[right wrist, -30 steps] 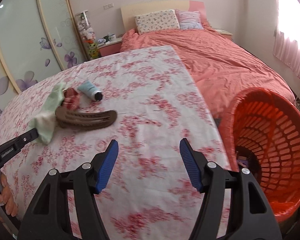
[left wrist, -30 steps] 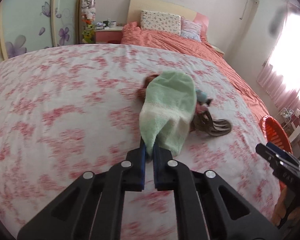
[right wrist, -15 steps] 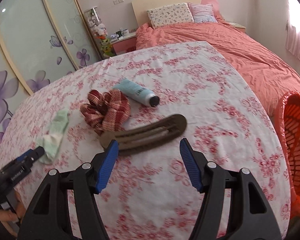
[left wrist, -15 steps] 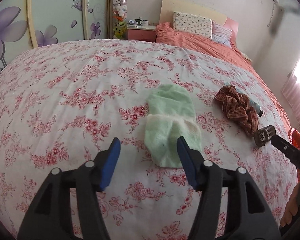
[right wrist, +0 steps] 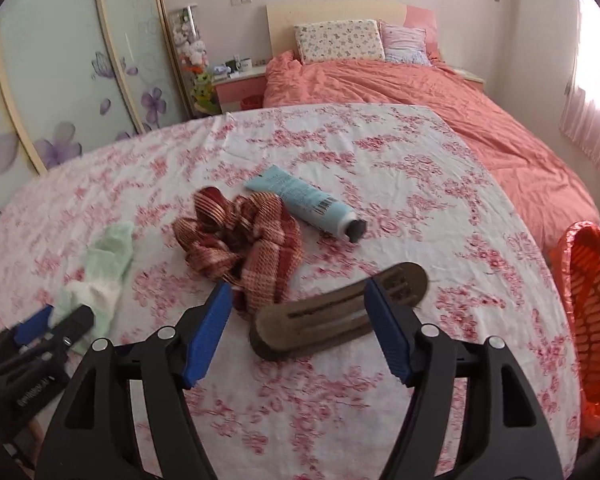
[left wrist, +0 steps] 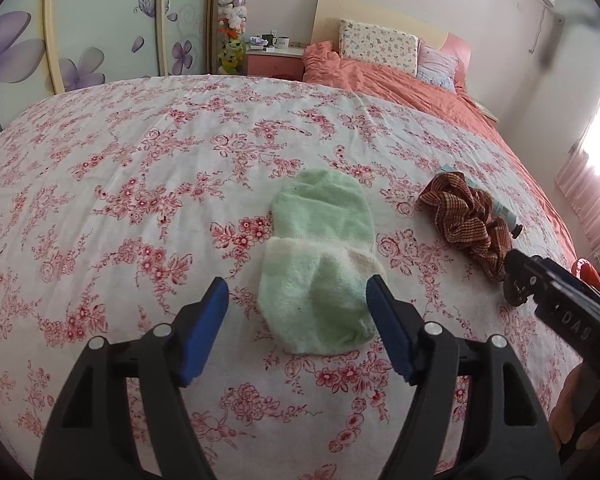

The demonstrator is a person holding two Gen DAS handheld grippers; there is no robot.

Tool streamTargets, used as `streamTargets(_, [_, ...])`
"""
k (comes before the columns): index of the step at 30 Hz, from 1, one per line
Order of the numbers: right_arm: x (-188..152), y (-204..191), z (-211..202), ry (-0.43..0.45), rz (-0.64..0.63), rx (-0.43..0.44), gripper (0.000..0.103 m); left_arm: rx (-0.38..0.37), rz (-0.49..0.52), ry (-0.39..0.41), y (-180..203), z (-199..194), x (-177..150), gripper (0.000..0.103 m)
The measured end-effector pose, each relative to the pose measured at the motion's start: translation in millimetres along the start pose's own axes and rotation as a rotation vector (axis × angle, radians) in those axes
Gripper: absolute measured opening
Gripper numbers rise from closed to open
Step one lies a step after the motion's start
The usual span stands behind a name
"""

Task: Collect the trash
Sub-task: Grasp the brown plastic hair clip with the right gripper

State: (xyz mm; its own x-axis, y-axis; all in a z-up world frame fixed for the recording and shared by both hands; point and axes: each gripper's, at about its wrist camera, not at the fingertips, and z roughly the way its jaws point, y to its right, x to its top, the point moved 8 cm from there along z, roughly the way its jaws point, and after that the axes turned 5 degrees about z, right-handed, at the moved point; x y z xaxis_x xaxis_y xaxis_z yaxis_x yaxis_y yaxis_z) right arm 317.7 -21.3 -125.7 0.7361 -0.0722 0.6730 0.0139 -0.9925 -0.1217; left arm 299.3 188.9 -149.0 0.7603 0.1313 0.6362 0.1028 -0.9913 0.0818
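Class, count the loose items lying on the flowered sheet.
4: green sock at left, plaid scrunchie mid-sheet, blue tube just behind it, brown hair clip nearest. Others may be hidden.

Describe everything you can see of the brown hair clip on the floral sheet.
The brown hair clip is long, flat and oval-ended, with lengthwise slots; it looks like matte plastic. It lies flat and slanted on the floral sheet, its far end pointing right. The checked scrunchie lies close behind its near end. It sits between the right tongs, whose jaws are opening, untouched.
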Motion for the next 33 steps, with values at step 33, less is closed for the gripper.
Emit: streamTargets(33, [-11, 83, -3, -0.053, 0.052, 0.059, 0.029, -0.005, 0.032, -0.011, 8, 12, 9, 0.070])
